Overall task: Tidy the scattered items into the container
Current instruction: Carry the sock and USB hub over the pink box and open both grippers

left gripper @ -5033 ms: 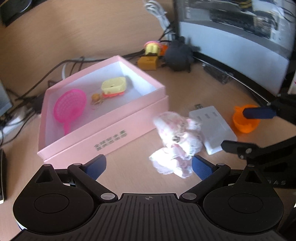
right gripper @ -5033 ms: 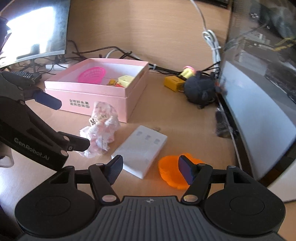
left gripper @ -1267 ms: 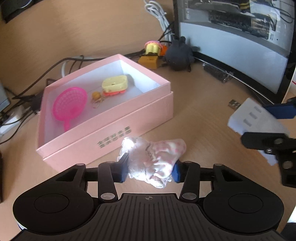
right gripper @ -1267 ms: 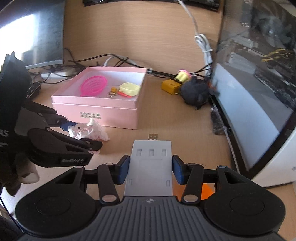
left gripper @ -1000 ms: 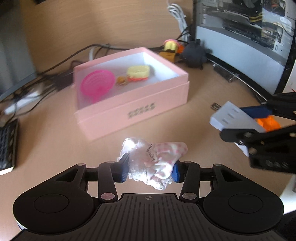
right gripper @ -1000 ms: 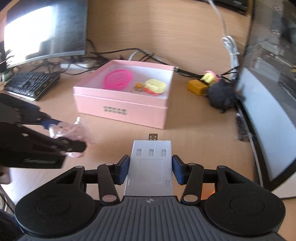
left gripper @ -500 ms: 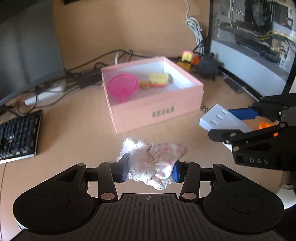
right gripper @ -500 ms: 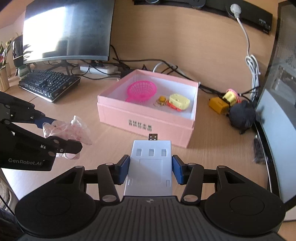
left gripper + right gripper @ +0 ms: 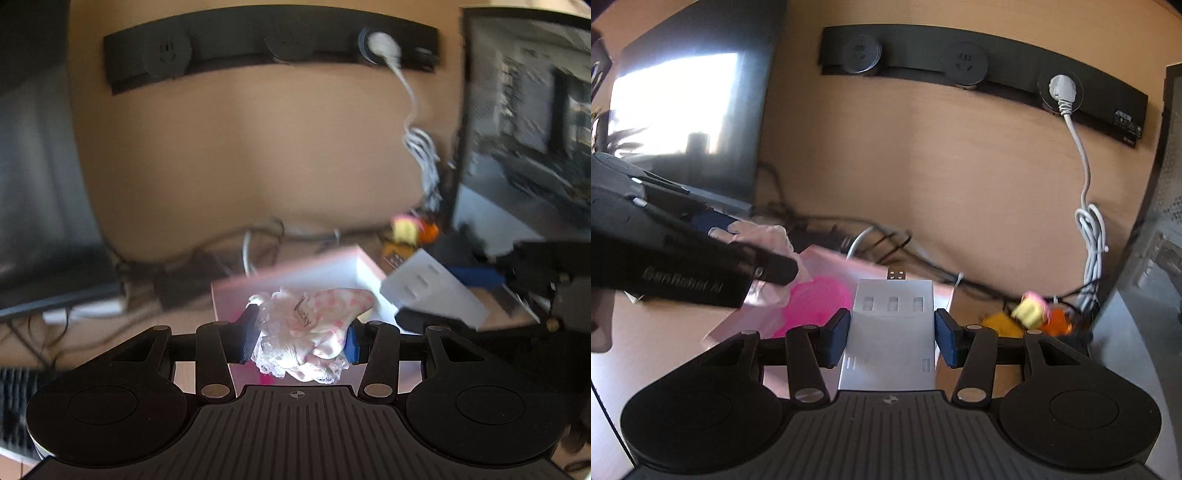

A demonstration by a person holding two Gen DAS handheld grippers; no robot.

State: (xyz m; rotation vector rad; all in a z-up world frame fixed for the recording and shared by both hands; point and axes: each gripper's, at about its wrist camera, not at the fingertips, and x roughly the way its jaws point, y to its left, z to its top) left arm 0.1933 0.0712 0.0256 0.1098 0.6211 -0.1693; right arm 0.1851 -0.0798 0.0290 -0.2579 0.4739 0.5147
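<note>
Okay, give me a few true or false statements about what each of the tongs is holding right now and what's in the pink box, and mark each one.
1. The left tongs are shut on the lacy pink cloth. True.
2. The right tongs are open and hold nothing. False: they clamp the white USB hub.
3. A pink strainer lies in the pink box. True.
4. The hub's USB plug points back toward the camera. False: it points forward, away from it.
5. The white cable is unplugged. False: it sits in a wall socket.
</note>
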